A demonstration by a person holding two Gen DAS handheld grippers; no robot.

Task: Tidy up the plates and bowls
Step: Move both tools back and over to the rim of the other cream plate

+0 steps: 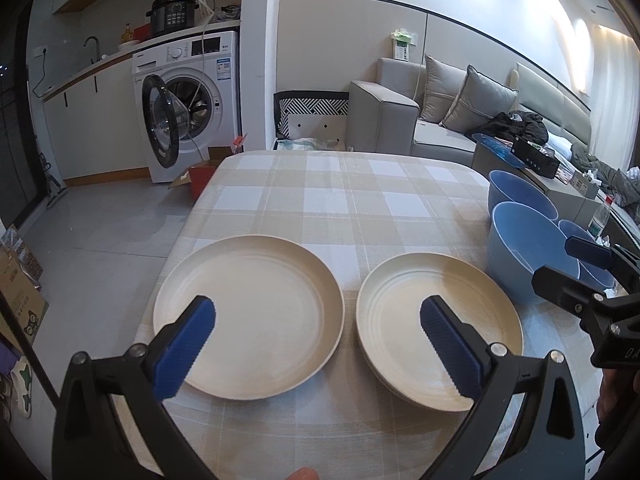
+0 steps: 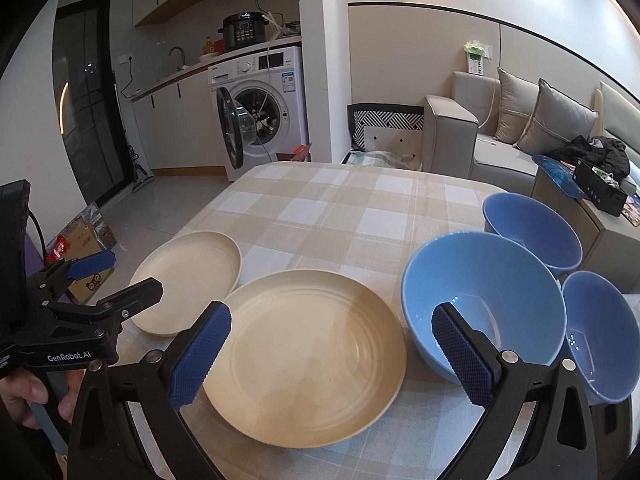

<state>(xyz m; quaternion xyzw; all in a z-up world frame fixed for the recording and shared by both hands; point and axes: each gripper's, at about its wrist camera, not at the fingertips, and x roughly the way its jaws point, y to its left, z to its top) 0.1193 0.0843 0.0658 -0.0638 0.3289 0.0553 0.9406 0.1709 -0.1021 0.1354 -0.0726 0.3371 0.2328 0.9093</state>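
Note:
Two cream plates lie side by side on the checked tablecloth (image 1: 340,200). The left plate (image 1: 248,316) (image 2: 188,280) is single. The right plate (image 1: 436,332) (image 2: 308,356) shows a second rim under it in the left wrist view. Three blue bowls stand to the right: a large near one (image 2: 484,300) (image 1: 520,248), a far one (image 2: 532,232) (image 1: 516,192) and a right one (image 2: 600,332). My left gripper (image 1: 318,316) (image 2: 116,276) hangs open above the gap between the plates. My right gripper (image 2: 332,320) (image 1: 572,264) is open and empty above the right plate and the large bowl.
A washing machine (image 1: 188,100) with its door open stands beyond the table's far left corner. A grey sofa (image 2: 500,140) and a cluttered side table (image 1: 560,176) with a water bottle (image 1: 600,220) are at the right. Cardboard boxes (image 1: 18,292) sit on the floor. A hand (image 2: 24,396) holds the left gripper.

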